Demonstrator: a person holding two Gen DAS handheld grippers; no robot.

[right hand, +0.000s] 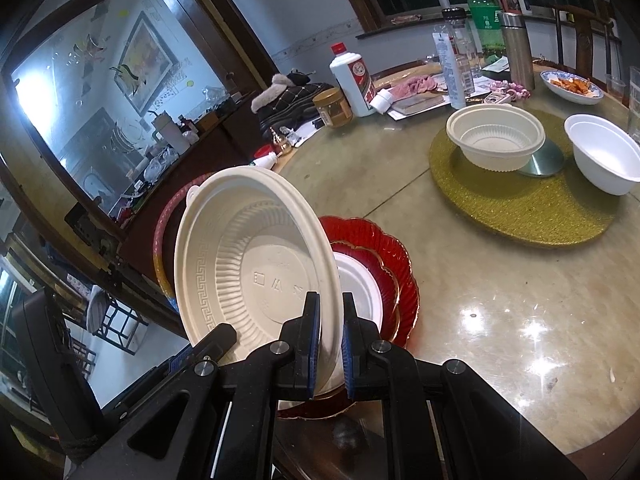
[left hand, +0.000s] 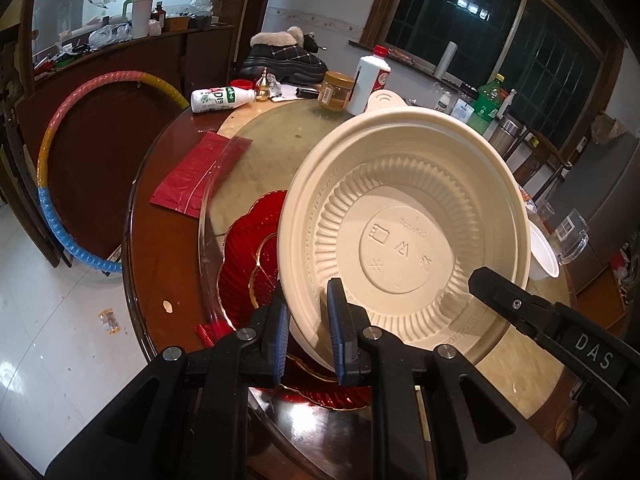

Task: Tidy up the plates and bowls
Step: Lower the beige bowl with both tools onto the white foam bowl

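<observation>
A cream ribbed plate [left hand: 404,216] with a small tab on its rim hangs tilted over a stack of red glass plates [left hand: 244,252]. My left gripper [left hand: 308,320] is shut on the plate's near rim. My right gripper [right hand: 330,344] is shut on the rim of the same cream plate [right hand: 256,264], and its fingers [left hand: 500,292] show at the right of the left wrist view. A white plate [right hand: 360,288] lies on the red glass plates [right hand: 388,248]. Farther back a cream bowl [right hand: 496,140] and a white bowl [right hand: 604,156] stand on a gold mat [right hand: 520,208].
A white liquor bottle [right hand: 352,80], a peanut butter jar [right hand: 332,108], a green bottle [right hand: 486,20] and a dish of food [right hand: 572,86] crowd the table's far side. A red bag [left hand: 192,176] lies left of the glass turntable's rim [left hand: 204,220]. A hula hoop [left hand: 52,160] leans beyond the table.
</observation>
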